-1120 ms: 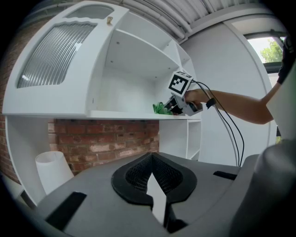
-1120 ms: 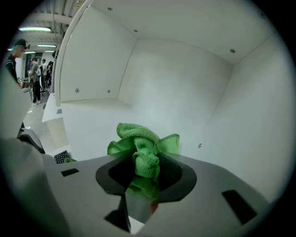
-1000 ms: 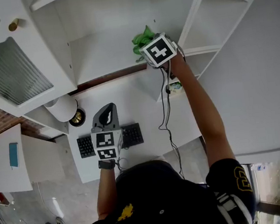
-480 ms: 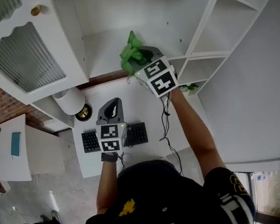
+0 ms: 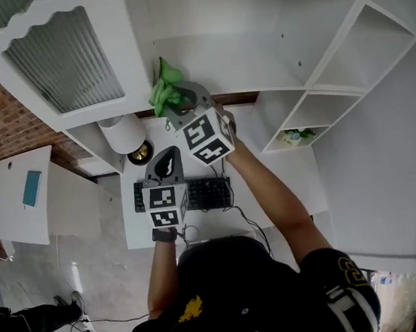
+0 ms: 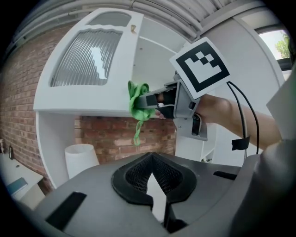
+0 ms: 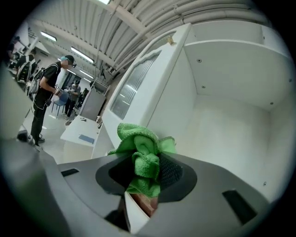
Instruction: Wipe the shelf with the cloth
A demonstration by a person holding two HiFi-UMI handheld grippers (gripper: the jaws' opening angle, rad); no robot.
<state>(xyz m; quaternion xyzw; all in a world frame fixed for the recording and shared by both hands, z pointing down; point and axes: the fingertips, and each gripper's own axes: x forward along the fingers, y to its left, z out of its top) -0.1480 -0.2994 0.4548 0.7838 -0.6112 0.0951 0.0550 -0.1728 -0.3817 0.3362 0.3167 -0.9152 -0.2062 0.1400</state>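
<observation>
Since a second ago: the right gripper and the green cloth have gone from the right end of the shelf, by the upright divider, to its left front corner, beside the ribbed-glass door. The right arm now reaches across to the left. The left gripper is still low over the desk, by the far edge of the keyboard; the white cylinder stays just to its left.

Right gripper: jaws pinched on the cloth, which is bunched up and sticks out past the tips. Seen from the left gripper view, the cloth sits at the front edge of the shelf, with a thin tail hanging below that edge. Cannot tell if it presses on the board.

Left gripper: jaws pressed together at the tips, nothing between them, touching nothing. It points up toward the right gripper.

A person stands far off at the left of the right gripper view.
</observation>
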